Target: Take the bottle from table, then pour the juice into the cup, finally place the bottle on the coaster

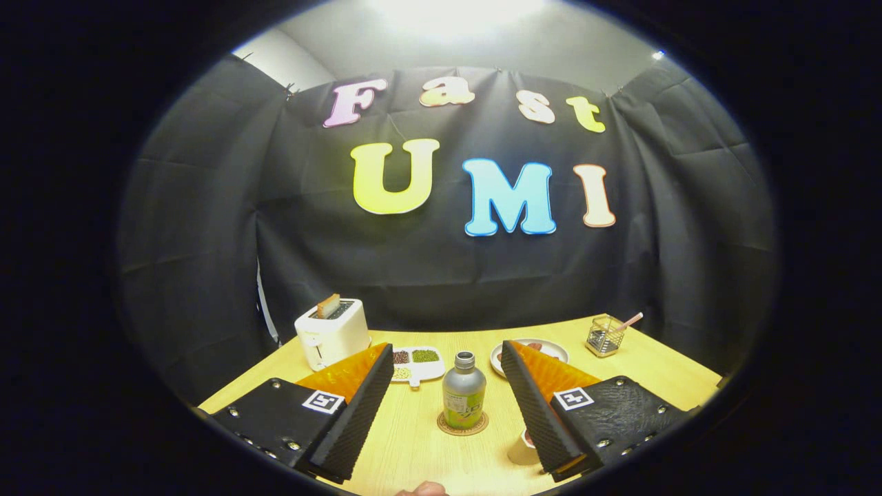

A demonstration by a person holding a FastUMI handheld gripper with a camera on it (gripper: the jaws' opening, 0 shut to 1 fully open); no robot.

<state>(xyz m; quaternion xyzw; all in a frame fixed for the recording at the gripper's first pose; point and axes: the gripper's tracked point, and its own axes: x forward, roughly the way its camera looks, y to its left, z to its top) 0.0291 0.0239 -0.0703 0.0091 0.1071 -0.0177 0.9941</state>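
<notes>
The gripper (441, 386) was held above the near part of the wooden counter (661, 379), its fingers (358, 406) spread wide with nothing between their pads. The bottle (463, 397) stood upright on the round coaster (462, 425), in the gap between the two fingers and slightly ahead of them, touching neither. The bottle had a silver body, a green label on its lower half and a grey screw cap in place. The coaster lay flat on the counter, its rim visible all around the bottle's base.

The cup (522, 449) sat on the counter beside the inner edge of the right finger, nearer than the bottle and partly hidden by that finger; its contents could not be made out.

Beyond the bottle lay a white divided tray (418, 365) holding separate portions of dark, green and pale grains. To its right, beyond the right finger, was a round plate (544, 350) with some food on it, mostly covered by the finger. A white toaster (333, 332) stood at the far left of the counter with a slice of bread (329, 305) standing up in its slot. At the far right stood a small clear holder (606, 336) with a pink-tipped utensil (628, 321) leaning out of it. A small part of a person's hand (422, 490) showed at the near edge of the counter.
</notes>
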